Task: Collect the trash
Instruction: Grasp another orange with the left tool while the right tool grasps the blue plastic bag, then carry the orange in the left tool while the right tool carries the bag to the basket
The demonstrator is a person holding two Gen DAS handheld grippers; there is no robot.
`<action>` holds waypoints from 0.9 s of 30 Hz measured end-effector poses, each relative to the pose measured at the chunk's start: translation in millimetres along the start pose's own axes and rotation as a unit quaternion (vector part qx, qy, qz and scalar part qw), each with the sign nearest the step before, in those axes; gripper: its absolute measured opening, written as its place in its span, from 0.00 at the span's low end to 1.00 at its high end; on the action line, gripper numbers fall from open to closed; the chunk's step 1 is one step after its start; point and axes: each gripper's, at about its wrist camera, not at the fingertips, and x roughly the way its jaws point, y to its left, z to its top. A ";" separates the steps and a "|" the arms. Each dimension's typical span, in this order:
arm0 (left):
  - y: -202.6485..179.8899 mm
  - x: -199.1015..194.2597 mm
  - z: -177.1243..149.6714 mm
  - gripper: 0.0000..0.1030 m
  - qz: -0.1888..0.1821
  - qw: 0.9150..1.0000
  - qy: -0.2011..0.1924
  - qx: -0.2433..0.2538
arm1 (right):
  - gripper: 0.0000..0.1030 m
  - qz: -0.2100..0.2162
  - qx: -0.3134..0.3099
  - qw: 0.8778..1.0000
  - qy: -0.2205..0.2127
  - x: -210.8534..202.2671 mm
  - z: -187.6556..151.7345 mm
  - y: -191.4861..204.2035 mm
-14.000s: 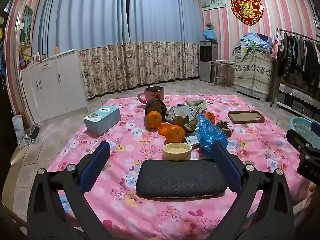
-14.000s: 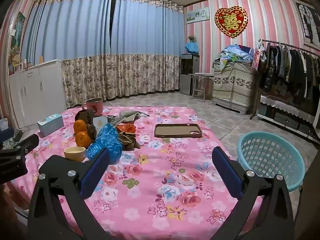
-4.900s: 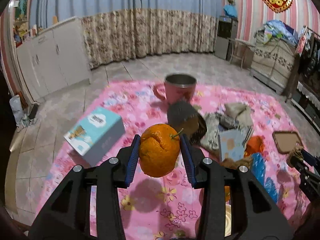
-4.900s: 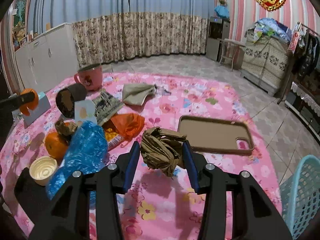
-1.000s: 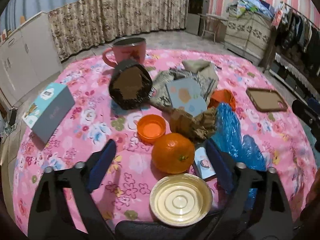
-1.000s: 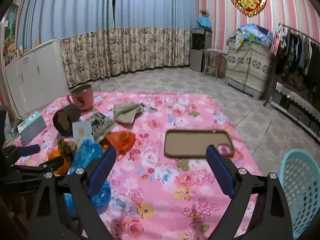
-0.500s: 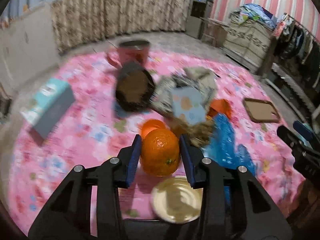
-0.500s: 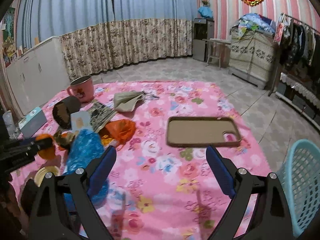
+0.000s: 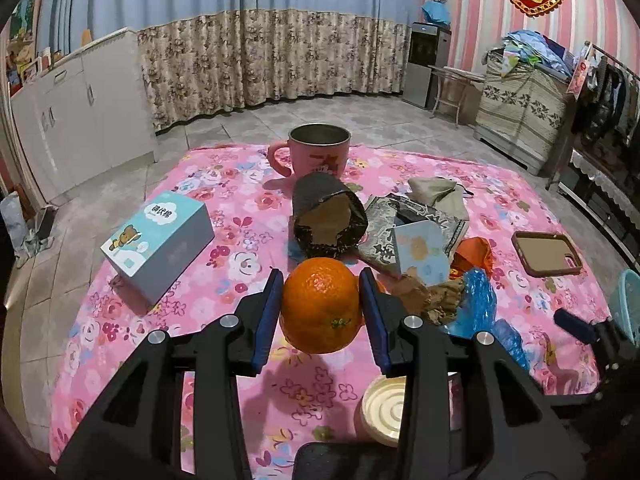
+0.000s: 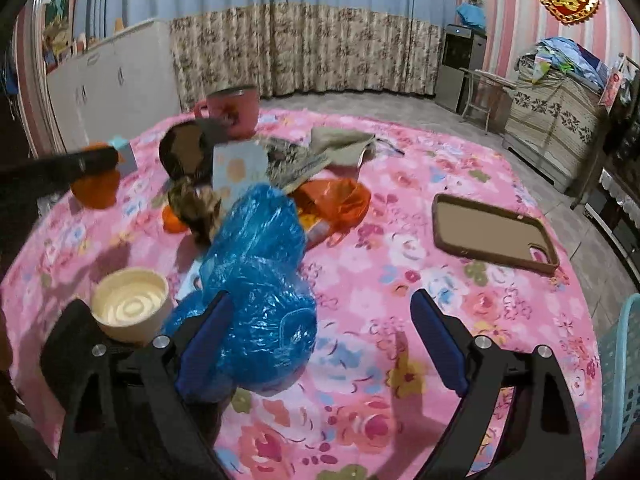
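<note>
My left gripper [image 9: 322, 312] is shut on an orange [image 9: 321, 304] and holds it above the pink floral tablecloth [image 9: 192, 304]. The same orange shows in the right wrist view [image 10: 96, 190] at far left. My right gripper [image 10: 320, 336] is open and empty, low over the table, with a crumpled blue plastic bag [image 10: 260, 280] just inside its left finger. Trash lies in a pile: an orange plastic bag [image 10: 336, 200], a brown crumpled wrapper [image 10: 196, 204], a dark torn paper bag [image 9: 326, 220], printed paper [image 9: 416, 220] and a small card [image 9: 420, 254].
A pink mug [image 9: 318, 154] stands at the back. A blue tissue box [image 9: 160, 240] is at left, a cream bowl [image 10: 128, 304] near the front, a brown phone case [image 10: 492, 232] at right. A light blue basket [image 10: 620, 384] stands beside the table's right edge.
My left gripper has lifted the orange up off the table. My right gripper has dropped lower and moved in next to the blue bag, still open.
</note>
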 end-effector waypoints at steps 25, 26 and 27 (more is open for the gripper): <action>-24.1 -8.2 -0.9 0.37 -0.023 0.999 -0.011 0.021 | 0.11 0.037 0.053 0.997 -0.050 -54.5 7.5 -48.3; -27.8 -9.9 -0.7 0.37 -0.025 0.999 -0.013 0.023 | 0.11 0.030 0.050 0.997 -0.056 -61.9 7.9 -53.5; -33.2 -12.1 -0.2 0.37 -0.027 0.999 -0.016 0.027 | 0.11 0.021 0.048 0.997 -0.062 -68.2 8.2 -58.8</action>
